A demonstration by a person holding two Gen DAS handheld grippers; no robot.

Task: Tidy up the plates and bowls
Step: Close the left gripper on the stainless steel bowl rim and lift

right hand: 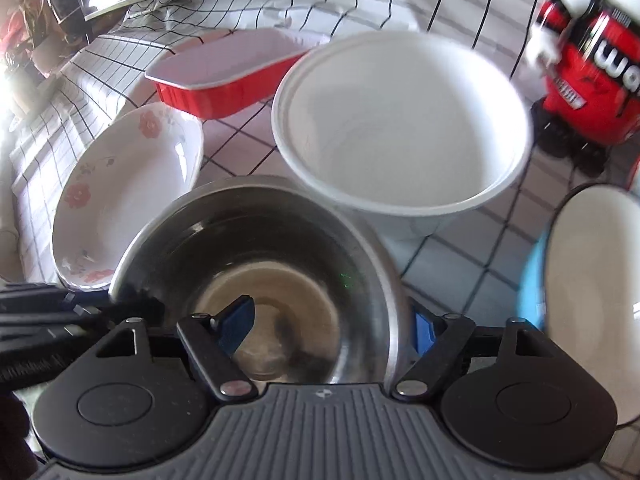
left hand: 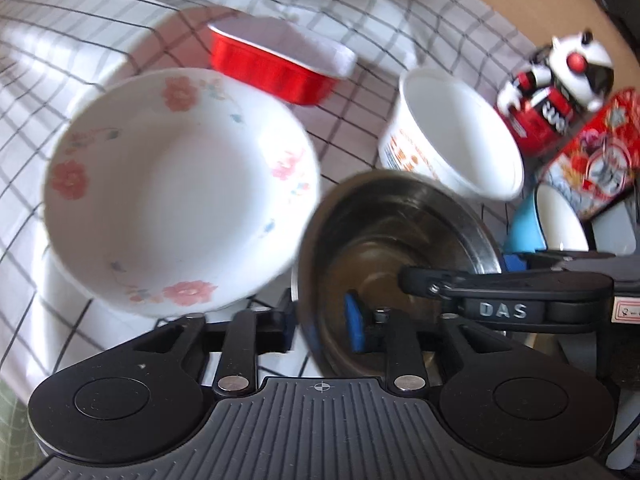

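A steel bowl (left hand: pixel 396 240) is held by both grippers. My left gripper (left hand: pixel 320 320) is shut on its near rim, one blue pad inside and one outside. My right gripper (right hand: pixel 332 328) is shut on the same steel bowl (right hand: pixel 260 256), one pad inside and one outside its right rim. A floral white plate (left hand: pixel 176 200) lies to the left; it also shows in the right wrist view (right hand: pixel 128 196). A white paper bowl (left hand: pixel 452 132) stands behind the steel bowl, large in the right wrist view (right hand: pixel 400 128). A blue bowl with white inside (right hand: pixel 592 280) is at the right.
A red foil tray (left hand: pixel 276 60) sits at the back on the checked tablecloth (left hand: pixel 80 28); it also shows in the right wrist view (right hand: pixel 224 76). A red, white and black toy figure (left hand: pixel 556 88) and a red printed box (left hand: pixel 600 156) stand at the right.
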